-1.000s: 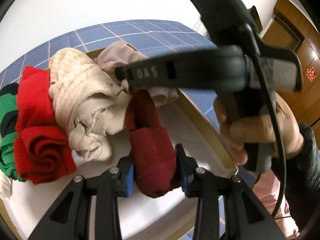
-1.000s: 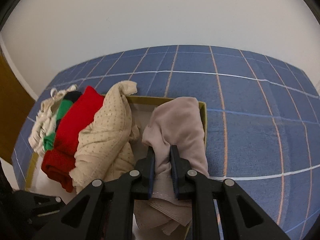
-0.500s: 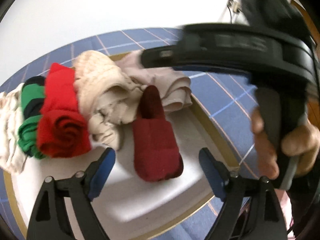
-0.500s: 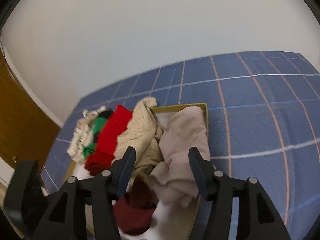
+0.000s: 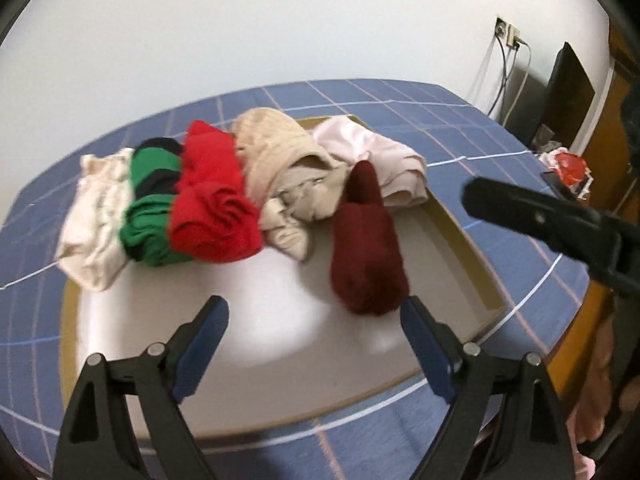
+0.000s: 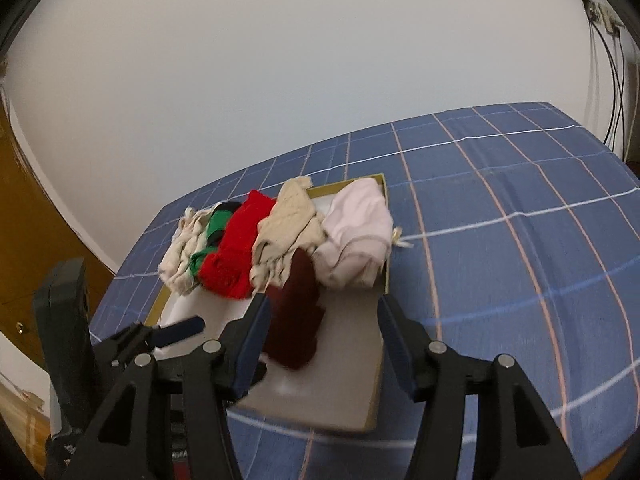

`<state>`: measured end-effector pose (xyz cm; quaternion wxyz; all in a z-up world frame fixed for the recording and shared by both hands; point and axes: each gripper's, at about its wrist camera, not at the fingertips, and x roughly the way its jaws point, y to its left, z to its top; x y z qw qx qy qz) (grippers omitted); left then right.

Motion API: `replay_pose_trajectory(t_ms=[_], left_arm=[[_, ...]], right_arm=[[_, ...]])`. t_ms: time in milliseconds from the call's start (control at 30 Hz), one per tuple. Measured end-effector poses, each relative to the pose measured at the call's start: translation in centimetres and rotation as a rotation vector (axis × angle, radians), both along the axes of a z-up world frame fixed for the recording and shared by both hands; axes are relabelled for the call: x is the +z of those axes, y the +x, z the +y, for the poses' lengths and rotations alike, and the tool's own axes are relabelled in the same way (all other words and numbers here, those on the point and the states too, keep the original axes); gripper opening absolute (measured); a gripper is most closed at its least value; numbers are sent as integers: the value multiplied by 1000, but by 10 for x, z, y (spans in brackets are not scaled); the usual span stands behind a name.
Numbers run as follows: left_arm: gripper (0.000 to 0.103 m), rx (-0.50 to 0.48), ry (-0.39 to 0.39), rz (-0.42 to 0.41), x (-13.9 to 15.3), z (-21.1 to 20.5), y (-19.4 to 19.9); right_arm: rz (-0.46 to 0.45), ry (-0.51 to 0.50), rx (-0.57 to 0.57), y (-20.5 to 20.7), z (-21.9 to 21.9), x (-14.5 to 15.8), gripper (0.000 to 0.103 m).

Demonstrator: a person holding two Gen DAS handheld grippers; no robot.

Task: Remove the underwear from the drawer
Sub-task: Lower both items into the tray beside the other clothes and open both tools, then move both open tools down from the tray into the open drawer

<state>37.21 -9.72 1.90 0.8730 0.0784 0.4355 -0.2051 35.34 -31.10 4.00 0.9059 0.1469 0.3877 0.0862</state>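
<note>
A shallow drawer lies on a blue checked cloth. Along its far side sit rolled pieces: cream, green and black, red, beige and pale pink. A dark red piece lies loose in front of them on the drawer floor. My left gripper hangs open over the near part of the drawer, holding nothing. My right gripper stands open above the dark red piece and near the pink piece, its pads clear of both.
The blue checked cloth spreads wide to the right of the drawer. A white wall stands behind it. A wooden door is at the left. A wall socket with cables and a red object are at the far right.
Both grippers have opened and drawn back. The left let go of the dark red piece and the right let go of the pink piece; both pieces now lie in the drawer.
</note>
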Motion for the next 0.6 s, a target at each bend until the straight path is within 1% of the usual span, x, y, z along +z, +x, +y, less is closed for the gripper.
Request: replay_pose_trajectory(t_ms=[67, 167, 333, 600], left_arm=[[89, 16, 5, -19, -1, 6, -8], [89, 45, -14, -41, 3, 16, -12], [89, 69, -33, -43, 0, 27, -19], [89, 77, -21, -52, 1, 37, -33]], right_arm=[[-12, -15, 2, -10, 7, 0, 58], [-39, -23, 3, -29, 14, 2, 58], [-65, -25, -1, -50, 24, 1, 58], [-55, 2, -10, -65, 31, -8, 58]])
